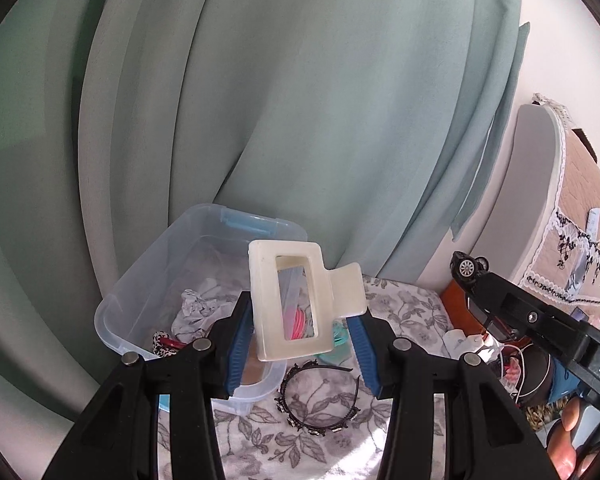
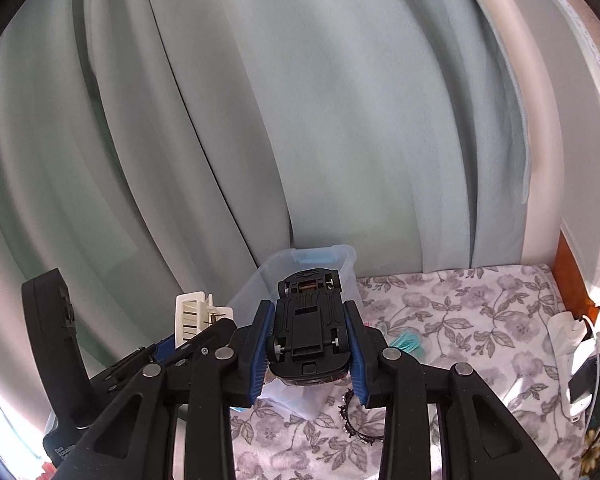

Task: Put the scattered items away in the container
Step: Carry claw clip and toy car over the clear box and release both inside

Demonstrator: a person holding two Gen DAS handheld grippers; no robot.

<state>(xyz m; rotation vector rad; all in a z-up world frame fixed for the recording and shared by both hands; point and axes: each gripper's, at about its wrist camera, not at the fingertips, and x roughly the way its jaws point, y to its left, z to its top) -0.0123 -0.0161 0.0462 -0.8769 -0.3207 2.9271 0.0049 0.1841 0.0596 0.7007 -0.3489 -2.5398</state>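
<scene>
My left gripper (image 1: 300, 320) is shut on a cream hair claw clip (image 1: 296, 300) and holds it above the near end of the clear plastic container (image 1: 140, 280). The clip also shows in the right wrist view (image 2: 192, 314). My right gripper (image 2: 308, 344) is shut on a black toy car (image 2: 308, 328), underside up, above the container (image 2: 340, 260). The car and the right gripper show at the right of the left wrist view (image 1: 470, 270). A black jewelled headband (image 1: 320, 400) and a teal hair tie (image 1: 338, 340) lie on the floral sheet beside the container.
The container holds white crumpled cloth (image 1: 198, 308), pink bands (image 1: 298, 322) and a red-black item (image 1: 166, 342). Green curtains (image 1: 260, 100) hang behind. A headboard (image 2: 548, 100) and a white power strip with cables (image 2: 580, 352) are at the right.
</scene>
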